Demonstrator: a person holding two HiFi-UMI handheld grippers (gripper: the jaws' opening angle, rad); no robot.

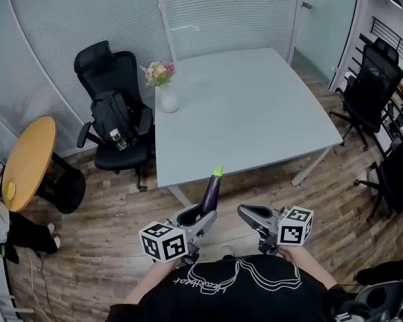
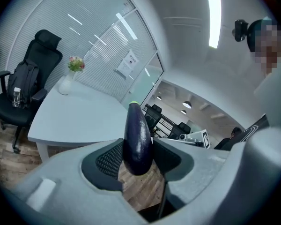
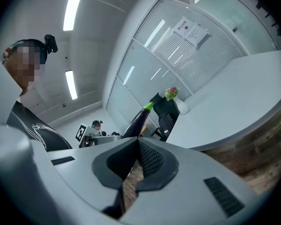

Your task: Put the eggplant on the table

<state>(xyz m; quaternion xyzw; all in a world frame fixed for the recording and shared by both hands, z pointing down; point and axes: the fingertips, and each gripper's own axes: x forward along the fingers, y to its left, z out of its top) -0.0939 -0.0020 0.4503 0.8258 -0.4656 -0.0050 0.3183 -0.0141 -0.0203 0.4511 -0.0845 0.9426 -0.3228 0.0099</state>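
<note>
1. The left gripper (image 1: 200,215) has its jaws spread wide and clamped on the lower end of the one eggplant (image 1: 211,192). The eggplant stands nearly upright, green tip up.
2. The right gripper (image 1: 250,215), just beside it, has its jaws pressed together and holds nothing.
3. The one grey table (image 1: 255,119) lies straight ahead. The eggplant seems short of its near edge, so the left hand must carry it forward.
4. One vase (image 1: 168,101) stands on the table's far left corner.
</note>
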